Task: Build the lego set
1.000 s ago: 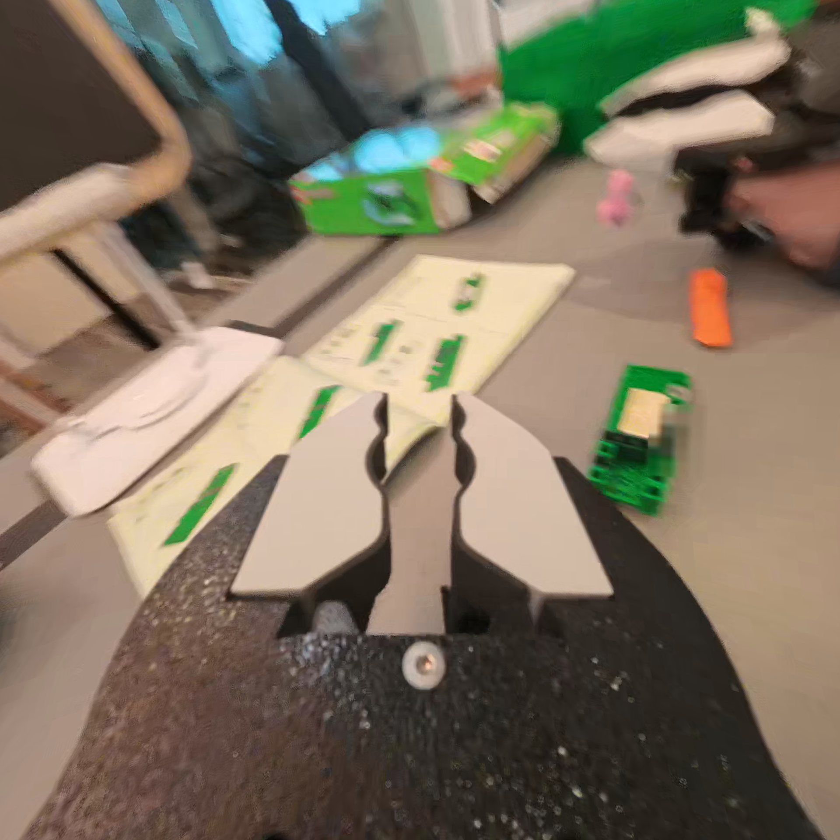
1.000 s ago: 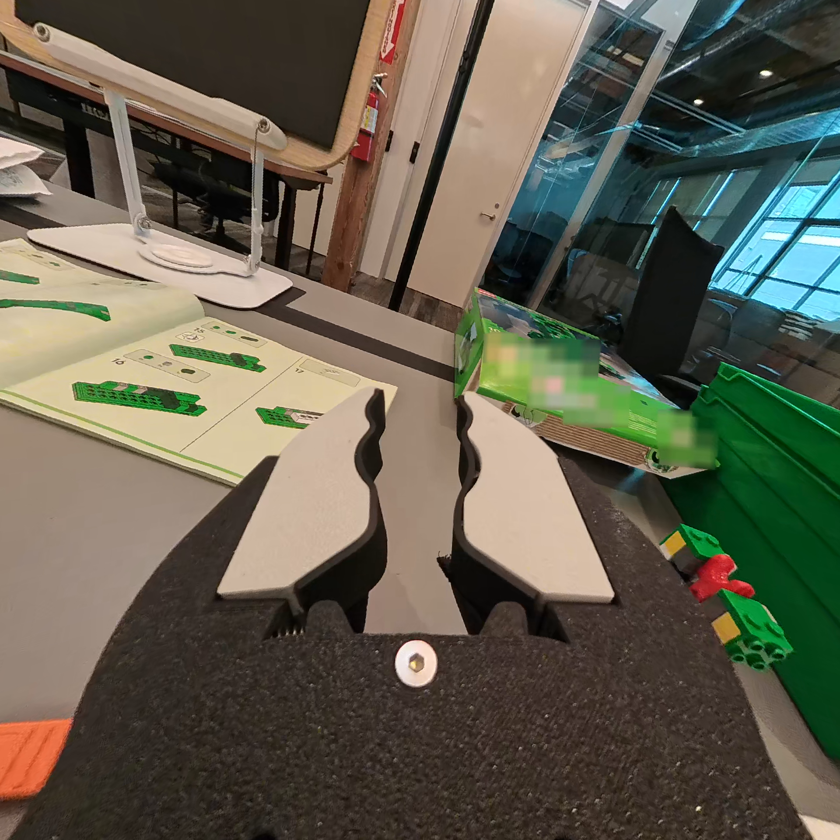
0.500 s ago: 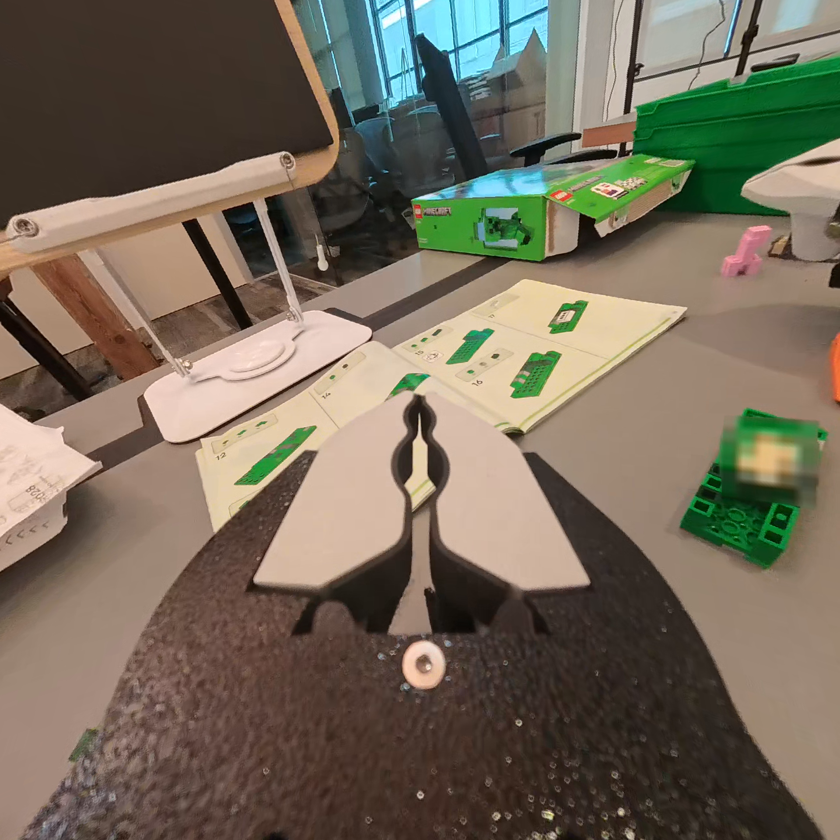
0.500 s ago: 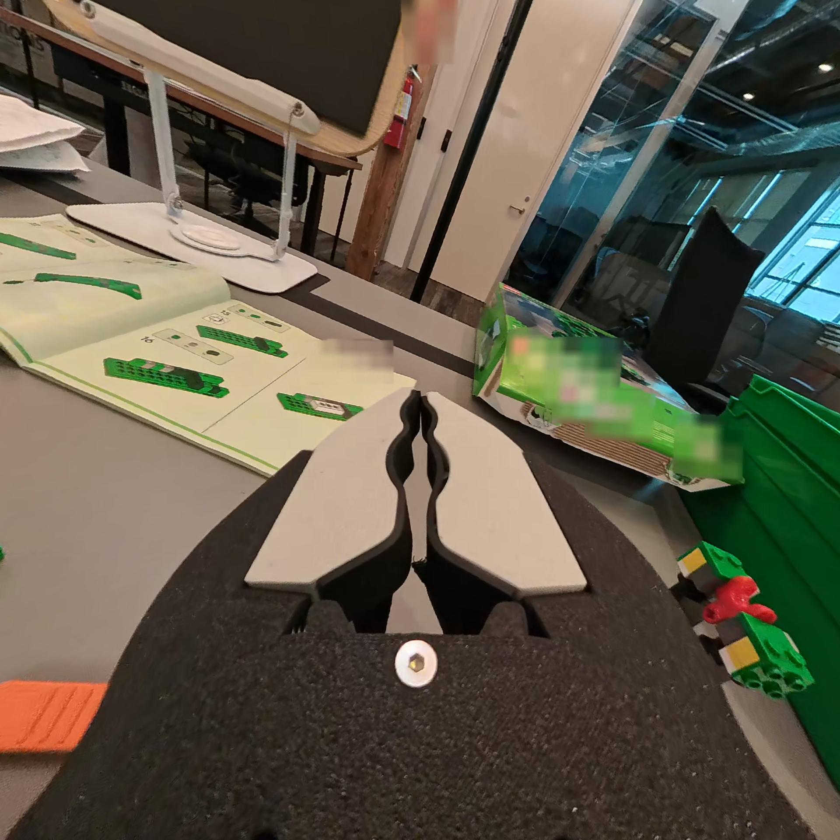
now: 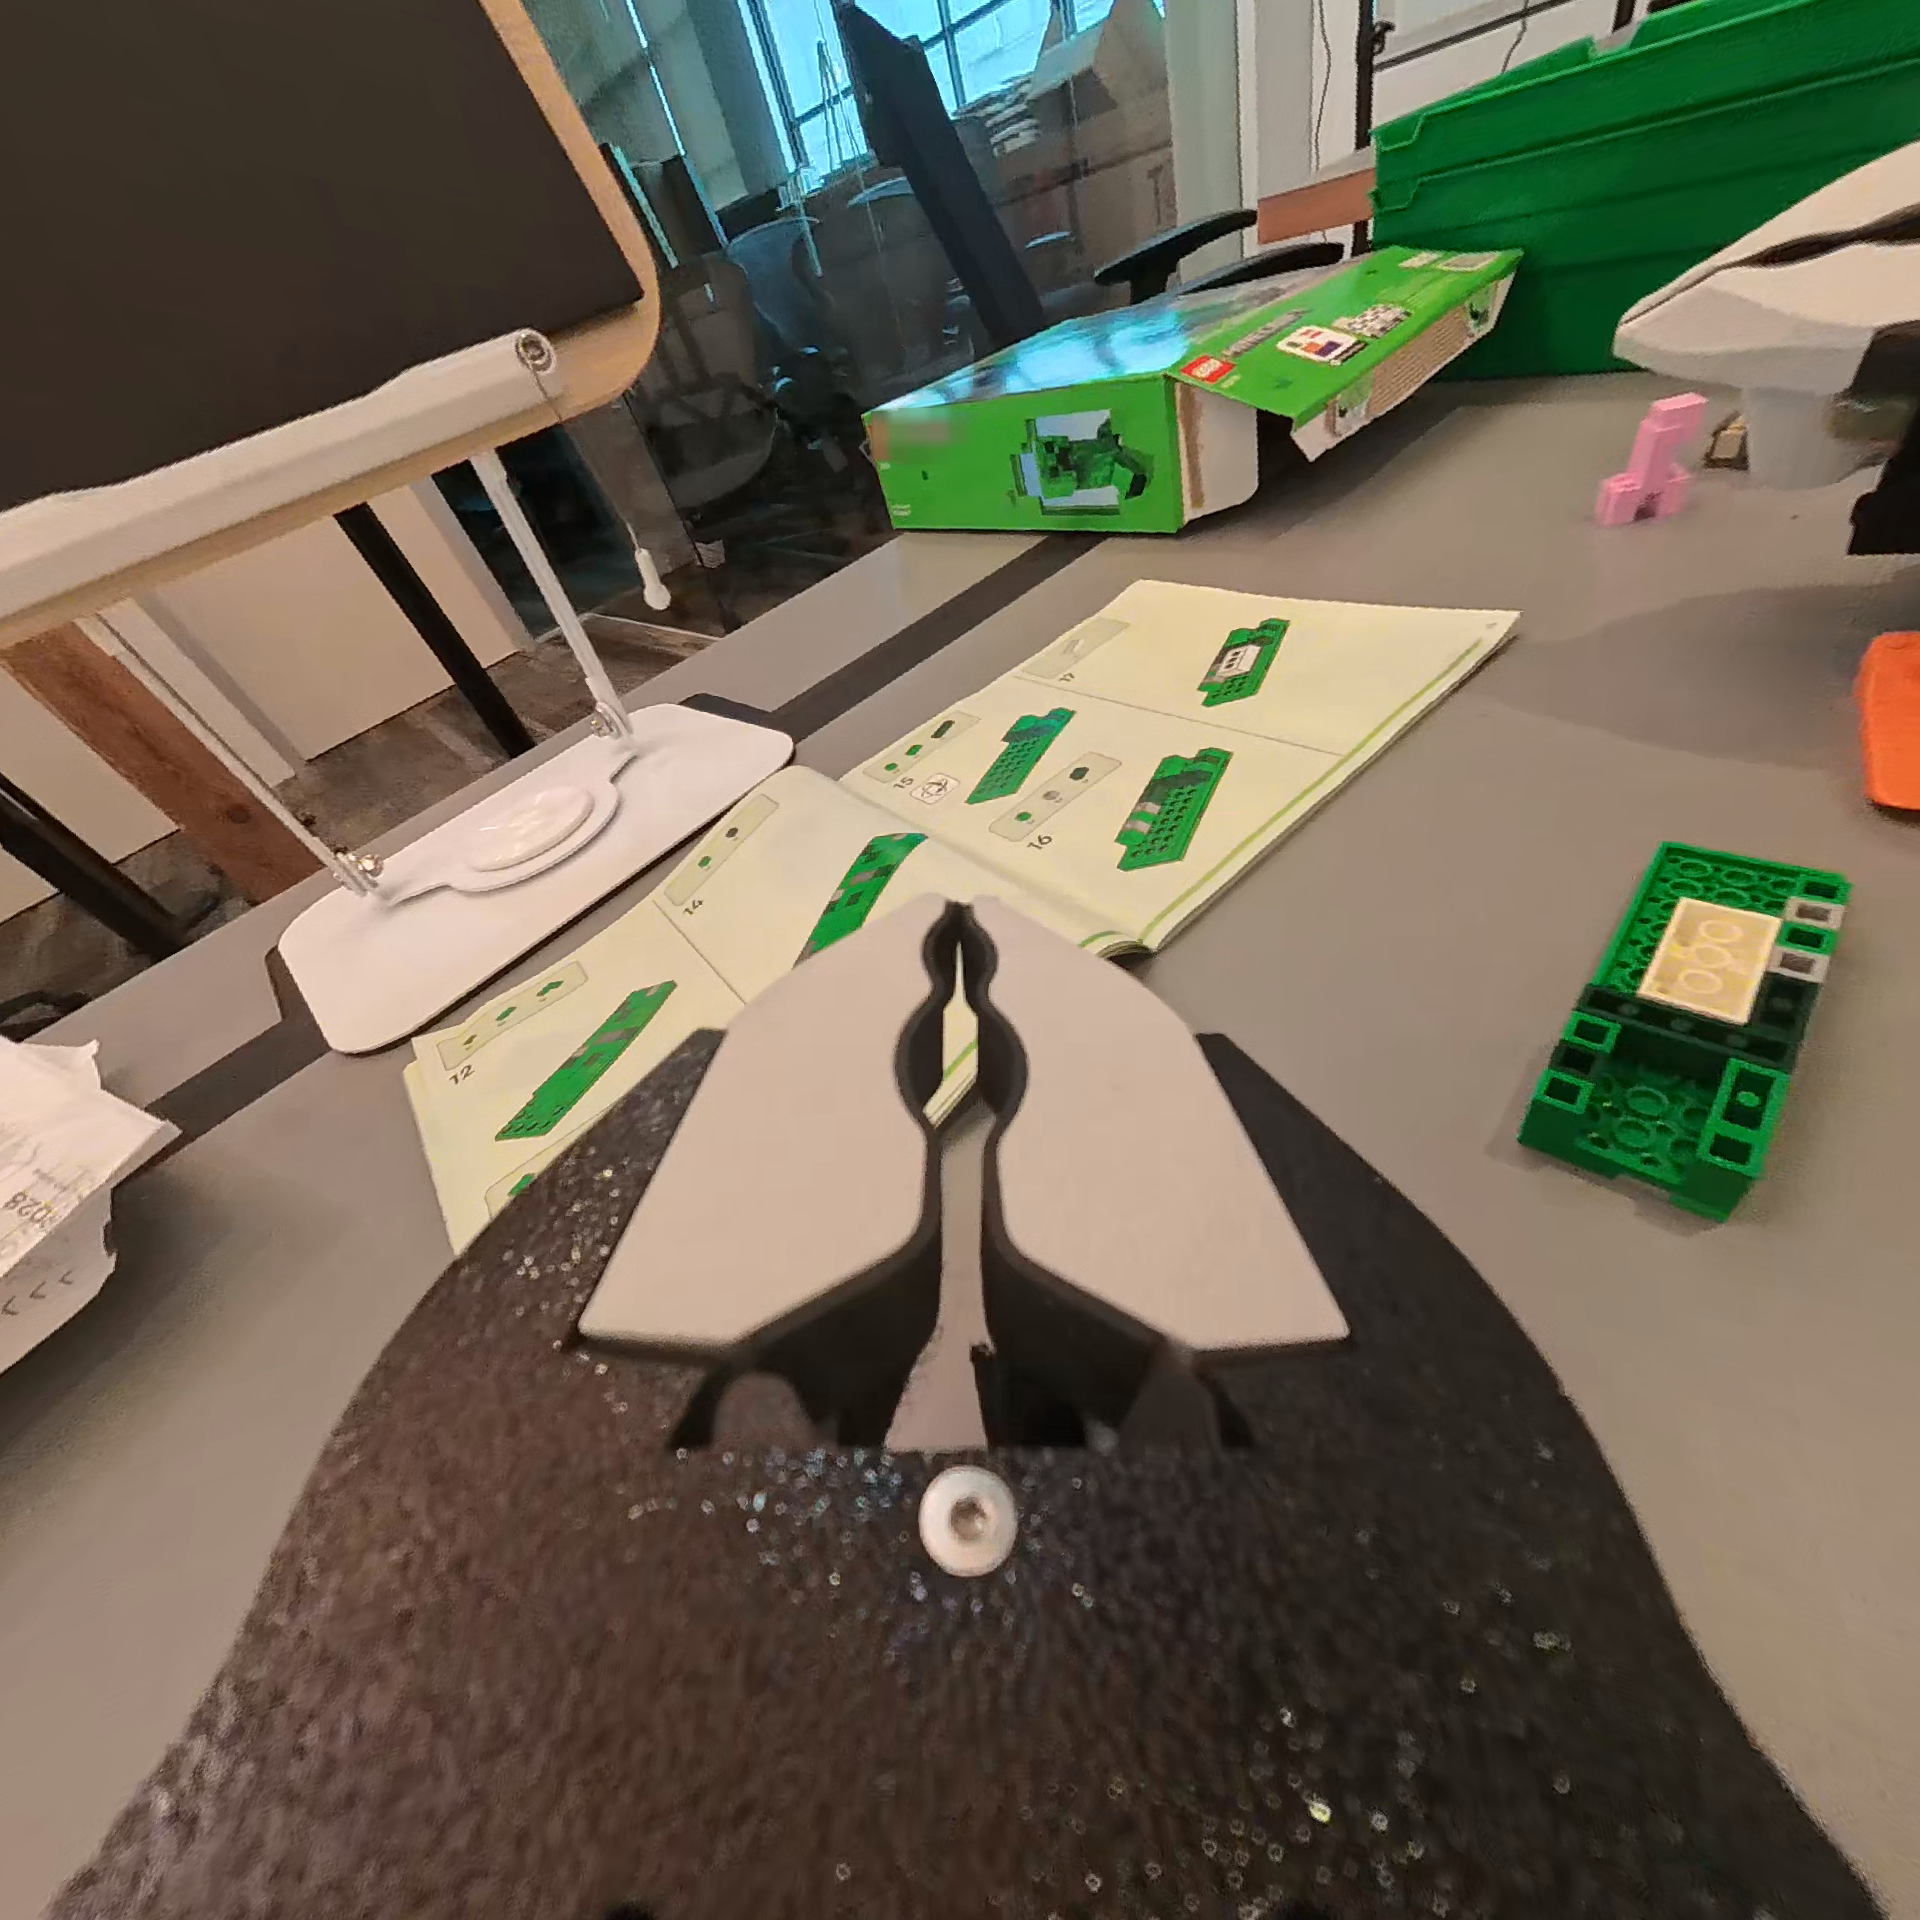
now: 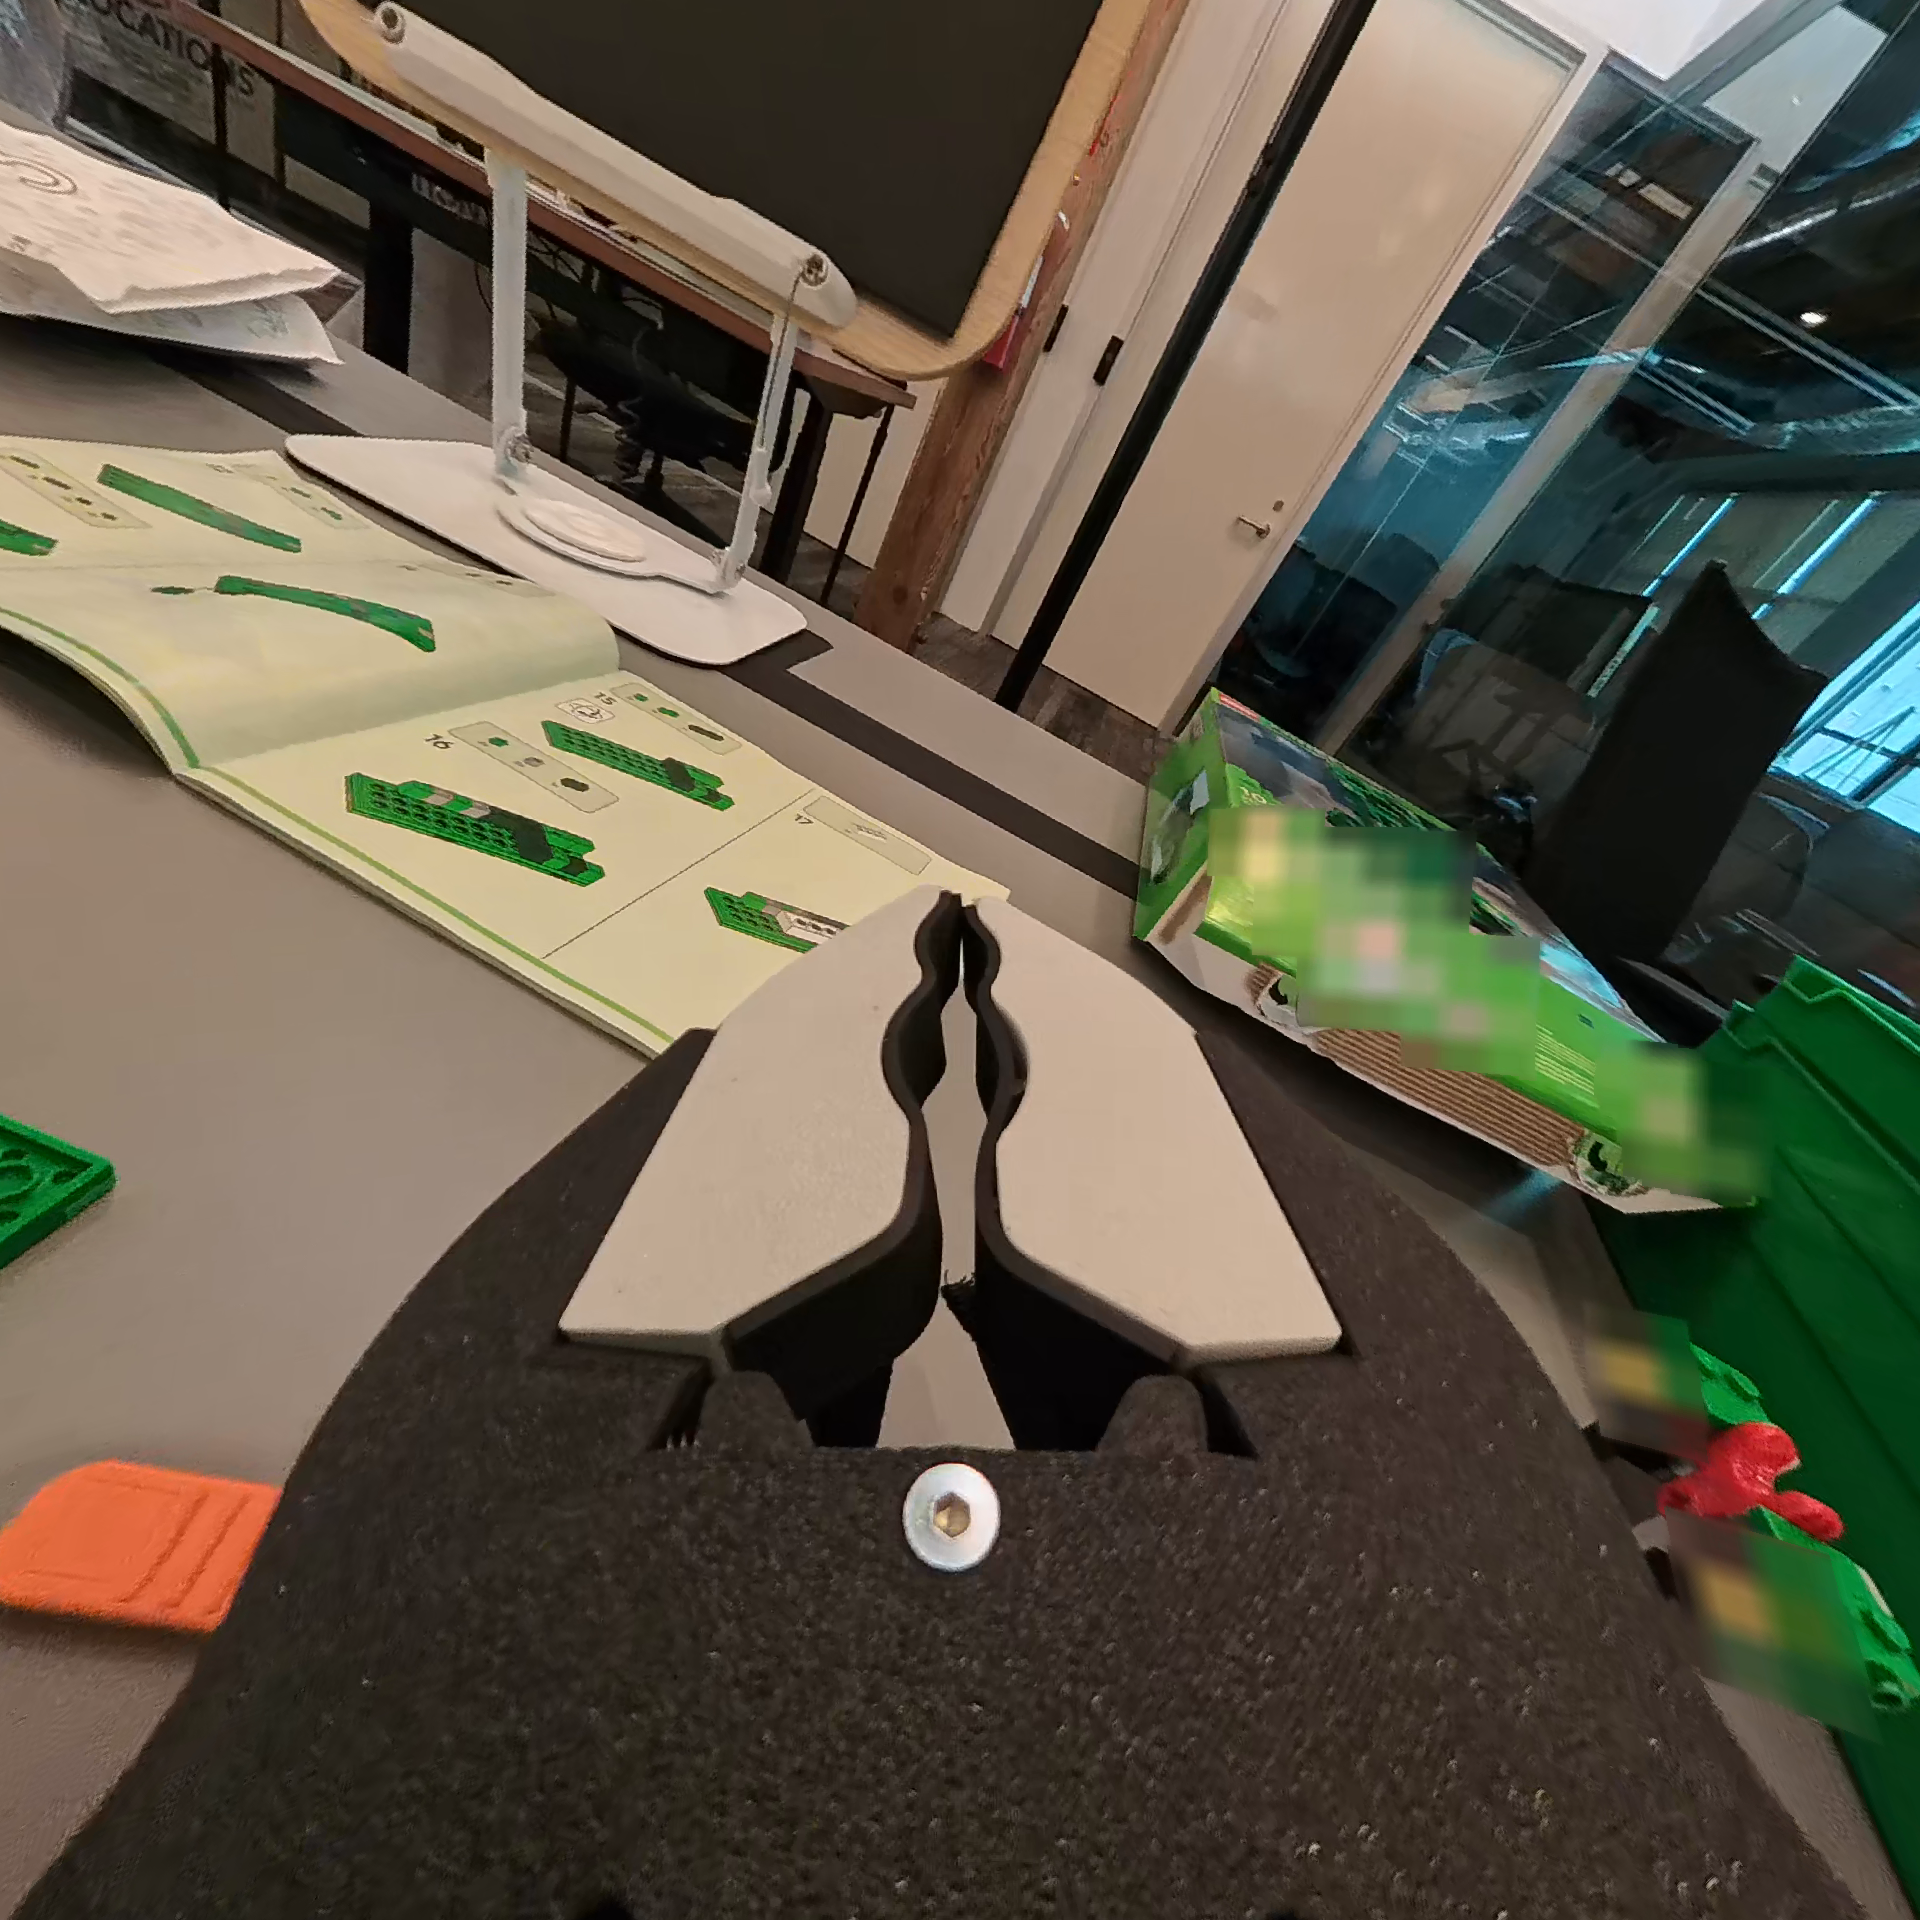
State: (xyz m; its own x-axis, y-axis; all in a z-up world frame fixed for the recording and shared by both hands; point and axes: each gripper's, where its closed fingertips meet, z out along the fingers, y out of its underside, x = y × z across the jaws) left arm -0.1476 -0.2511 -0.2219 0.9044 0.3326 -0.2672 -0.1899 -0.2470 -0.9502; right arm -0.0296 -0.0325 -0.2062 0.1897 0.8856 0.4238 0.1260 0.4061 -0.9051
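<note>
1. Left wrist view: the green lego assembly lies flat on the grey table, right of and apart from the left gripper. A tan plate sits on its upper face, and open square sockets line its near end.
2. Handling, as judged: rigid moulded plastic, light, smooth-sided. Pressed joints may separate under a twisting load. Take hold across the two long side walls at mid-length, not by the tan plate.
3. Left gripper: clenched on nothing, fingertips nearly touching, held above the instruction booklet.
4. Right gripper: likewise closed and empty, aimed over the booklet's near corner toward the green lego box.
5. Right wrist view: only a corner of the green assembly shows at the left edge, with an orange brick separator close to it on the table.
6. A second small green build with a red part lies near the green bin; mosaic covers part of it.
7. A pink piece stands farther off, past the booklet.
8. A white lamp base sits beside the booklet's far edge.
</note>
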